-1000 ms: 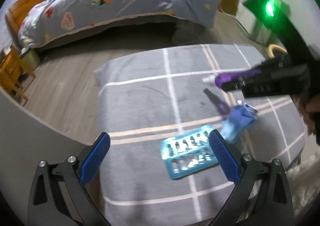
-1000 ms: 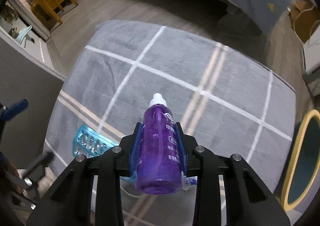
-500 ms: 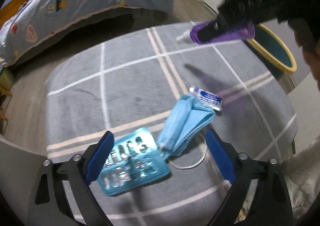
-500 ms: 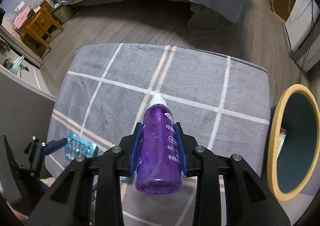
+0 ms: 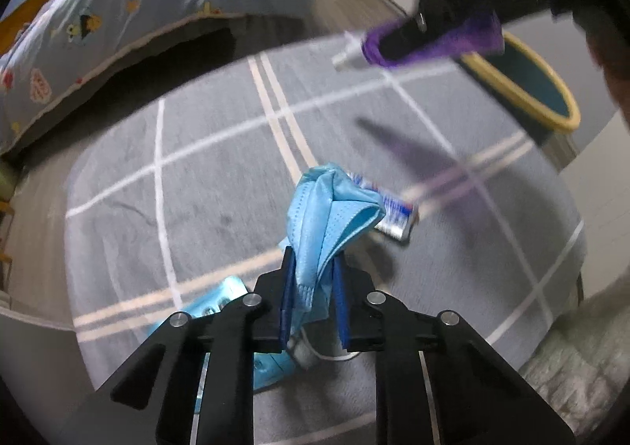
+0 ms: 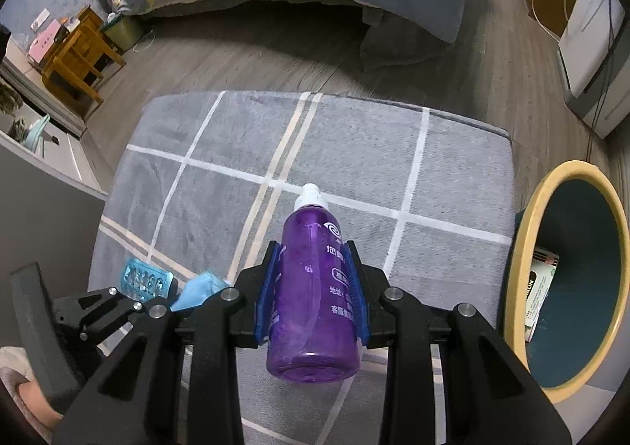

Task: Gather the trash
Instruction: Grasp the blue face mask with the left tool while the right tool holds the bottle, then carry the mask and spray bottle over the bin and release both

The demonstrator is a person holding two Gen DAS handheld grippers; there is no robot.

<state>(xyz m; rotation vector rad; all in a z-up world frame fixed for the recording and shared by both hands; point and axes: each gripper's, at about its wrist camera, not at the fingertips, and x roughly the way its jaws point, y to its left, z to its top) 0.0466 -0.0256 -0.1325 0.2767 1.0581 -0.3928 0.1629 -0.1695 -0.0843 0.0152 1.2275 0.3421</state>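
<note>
A: Where is the trash placed relative to the bin (image 6: 516, 279)?

B: The purple bottle (image 6: 313, 287) is clamped between the pads of the right tool (image 6: 313, 293), held above the grey checked rug (image 6: 334, 153), with the bin just off the rug's edge on the base-right side of that bottle. The bottle's long axis is aligned with the tool's fingers, white cap pointing away from the hand, so the bin lies sideways to that axis, not ahead of it.

A: And the left tool (image 5: 313, 303)?

B: Its jaws have just been closing, and a blue face mask (image 5: 330, 216) is pinched between them; the mask's free end is seen standing up past the fingertips. It is judged to be gripped, though not yet lifted clear of the rug.

A: What is left on the rug, measured from the bin?

B: A blue blister pack (image 5: 220, 299) lies farthest from the bin, just beside the left tool, and a small foil sachet (image 5: 393, 212) lies beyond the mask, nearer the bin.

A: Which hand is nearer the bin?

B: The right one. Its load is judged to be dropped first, by a sideways carry toward the yellow rim.
</note>
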